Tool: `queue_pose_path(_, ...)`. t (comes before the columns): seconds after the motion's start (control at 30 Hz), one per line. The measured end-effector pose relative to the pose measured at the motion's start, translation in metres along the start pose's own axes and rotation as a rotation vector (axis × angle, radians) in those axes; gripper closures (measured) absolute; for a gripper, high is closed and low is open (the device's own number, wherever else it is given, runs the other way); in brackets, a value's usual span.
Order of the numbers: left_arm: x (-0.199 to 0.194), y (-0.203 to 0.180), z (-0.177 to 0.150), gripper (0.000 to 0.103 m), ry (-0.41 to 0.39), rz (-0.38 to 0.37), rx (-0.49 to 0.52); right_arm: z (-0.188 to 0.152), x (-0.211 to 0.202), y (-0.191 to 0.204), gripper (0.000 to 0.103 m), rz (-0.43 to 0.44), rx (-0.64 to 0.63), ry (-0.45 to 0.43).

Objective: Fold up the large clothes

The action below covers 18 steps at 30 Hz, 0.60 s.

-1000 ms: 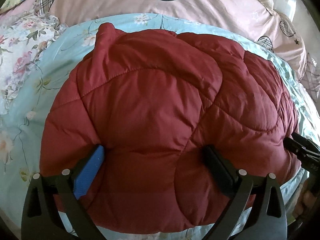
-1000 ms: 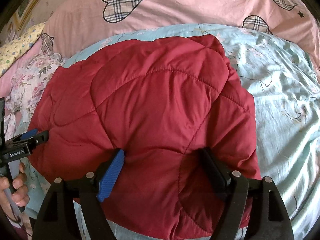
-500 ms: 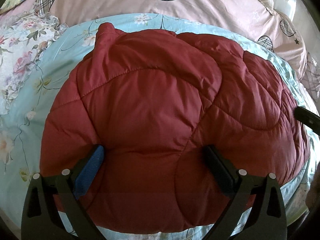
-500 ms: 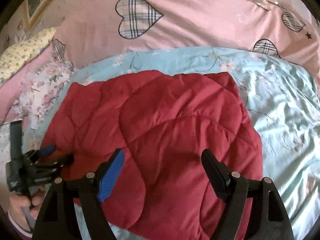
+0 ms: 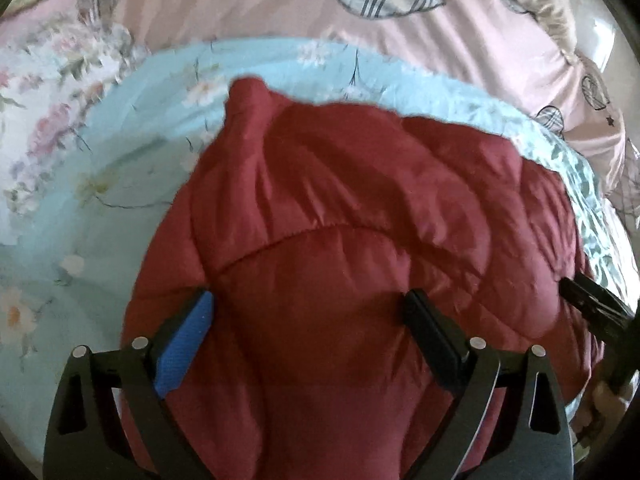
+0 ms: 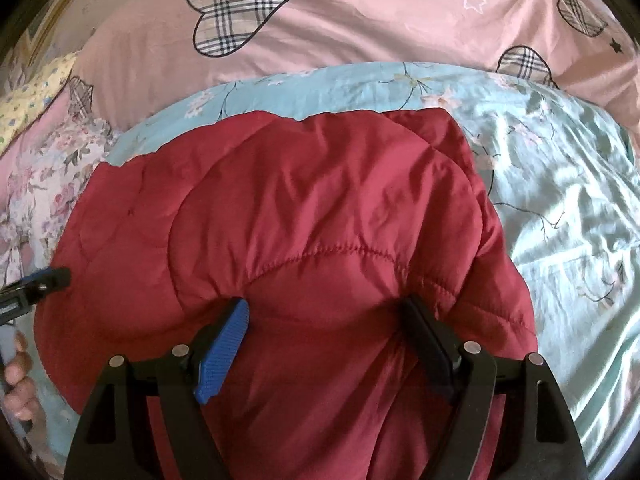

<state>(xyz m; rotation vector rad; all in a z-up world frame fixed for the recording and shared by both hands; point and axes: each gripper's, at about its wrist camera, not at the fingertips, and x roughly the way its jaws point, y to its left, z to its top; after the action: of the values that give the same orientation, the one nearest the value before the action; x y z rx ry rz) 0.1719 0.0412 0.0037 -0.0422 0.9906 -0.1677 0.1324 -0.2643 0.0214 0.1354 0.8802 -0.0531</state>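
A red quilted jacket (image 5: 360, 264) lies bunched on a light blue floral sheet (image 5: 120, 184), with a pink heart-print quilt (image 5: 248, 4) beyond it and a floral cloth (image 6: 44, 176) off to the left. The left gripper (image 5: 308, 312) hovers low over the jacket's left part with its jaws spread wide; the fabric bulges up between the blue pad (image 5: 184, 348) and the black pad (image 5: 432, 340), and whether they press into it I cannot tell. The right gripper (image 6: 324, 318) is over the jacket's right part, jaws likewise wide apart, fabric bulging between them, near the jacket's right edge where the sheet (image 6: 560, 208) shows
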Motion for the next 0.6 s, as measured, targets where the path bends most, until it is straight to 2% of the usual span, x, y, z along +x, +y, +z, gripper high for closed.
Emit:
queue_pose_path(0.17,0.014,-0.005,-0.001,0.004,0.006,0.042,0.008,0.0,-0.004,0.001,0.023,0.003,0.015,-0.002)
queue_pose_path(0.37,0.016,-0.006,-0.006,0.003,-0.002,0.062,0.019,-0.006,-0.039,0.005,0.023,0.024,0.04,-0.053)
queue_pose_path(0.47,0.016,-0.007,-0.006,0.003,-0.011,0.071,0.02,-0.015,-0.046,0.009,0.023,0.033,0.023,-0.049)
queue_pose_path(0.6,0.009,-0.008,-0.009,0.003,-0.022,0.089,0.013,-0.029,-0.031,0.011,0.023,-0.021,-0.022,-0.009)
